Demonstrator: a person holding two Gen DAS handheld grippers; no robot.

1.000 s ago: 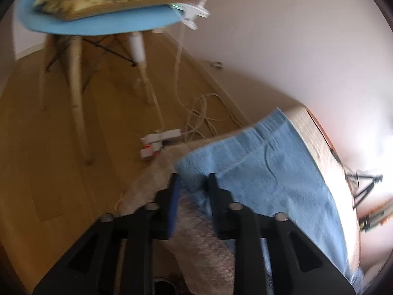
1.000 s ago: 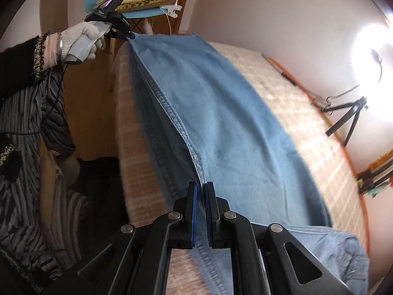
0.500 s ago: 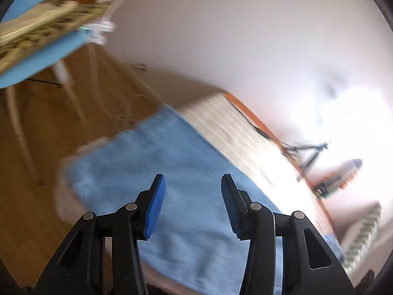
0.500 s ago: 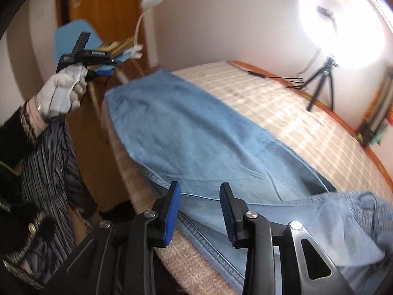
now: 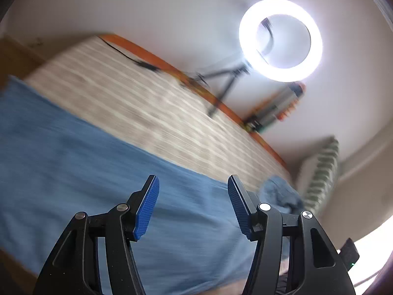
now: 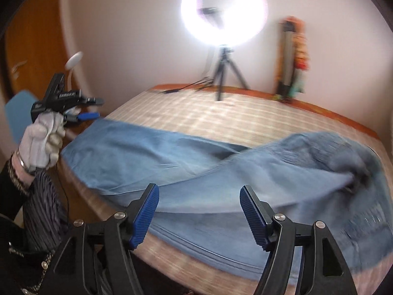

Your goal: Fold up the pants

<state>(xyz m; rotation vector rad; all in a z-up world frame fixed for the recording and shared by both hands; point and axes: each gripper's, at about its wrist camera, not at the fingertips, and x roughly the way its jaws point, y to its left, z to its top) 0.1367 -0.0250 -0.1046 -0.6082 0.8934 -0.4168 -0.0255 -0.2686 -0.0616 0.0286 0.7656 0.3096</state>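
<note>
Light blue jeans (image 6: 172,152) lie stretched across the striped mattress (image 6: 221,113), legs to the left and the bunched waist (image 6: 343,162) to the right. My right gripper (image 6: 199,189) hovers above the near edge of the jeans. Its jaws are opening and nothing is between the blue pads. A white-gloved hand (image 6: 41,142) holds my left gripper (image 6: 94,108) in the air beyond the leg ends, off the cloth. In the left wrist view the left gripper (image 5: 192,182) looks along the jeans (image 5: 73,159); its jaws are opening too, with nothing in them.
A lit ring light (image 6: 223,12) on a tripod (image 6: 222,73) stands at the far side of the bed. An orange bed frame (image 6: 331,115) runs along the wall. A blue chair (image 6: 17,113) and a wooden door (image 6: 36,56) are at the left. A striped cushion (image 5: 319,172) leans by the bed's end.
Both grippers have let go of the jeans and opened. They rose and rolled away from the cloth; the left one swung from the leg end to face along the bed.
</note>
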